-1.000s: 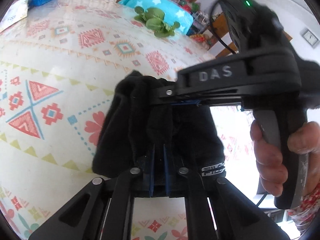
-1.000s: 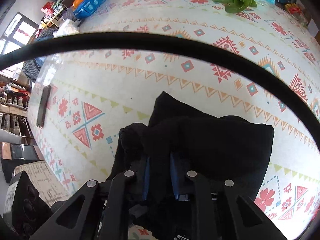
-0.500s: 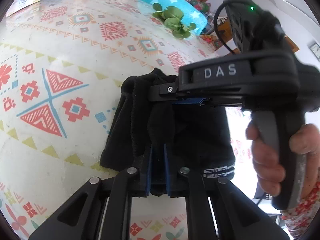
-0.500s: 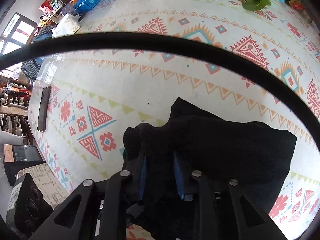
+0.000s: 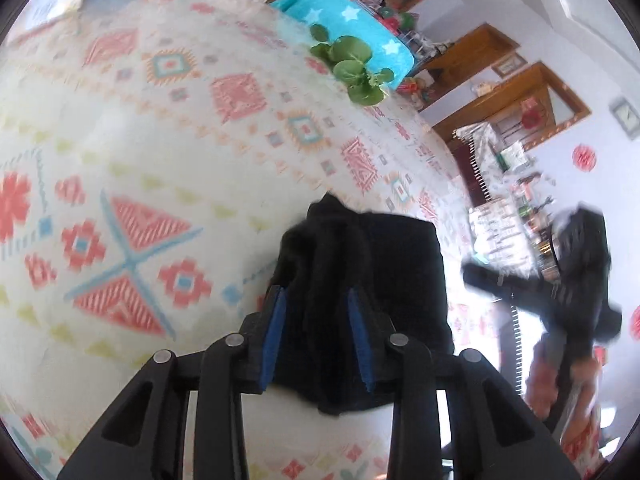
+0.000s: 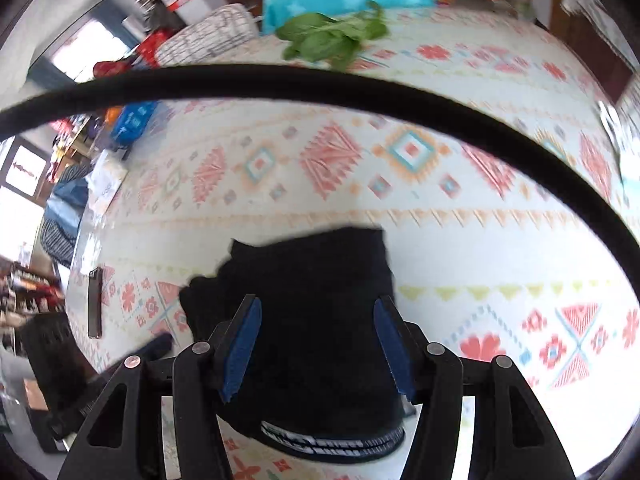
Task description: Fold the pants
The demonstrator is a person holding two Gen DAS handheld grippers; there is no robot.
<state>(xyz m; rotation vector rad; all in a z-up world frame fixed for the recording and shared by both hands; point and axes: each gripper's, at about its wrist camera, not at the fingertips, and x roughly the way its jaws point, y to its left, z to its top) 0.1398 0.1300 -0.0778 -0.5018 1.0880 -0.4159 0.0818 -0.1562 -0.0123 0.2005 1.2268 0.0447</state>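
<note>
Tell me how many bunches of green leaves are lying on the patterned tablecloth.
1. The bunch of green leaves lies at the far edge of the tablecloth, next to the blue star-print cushion, well beyond the folded black pants. No others show in either view.

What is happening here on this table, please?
A person with a gripper in each hand is folding black pants on a patterned tablecloth. The pants lie as a compact folded bundle. Both the left gripper and the right gripper have just been opening; the bundle lies between their separated jaws, apparently released.
</note>
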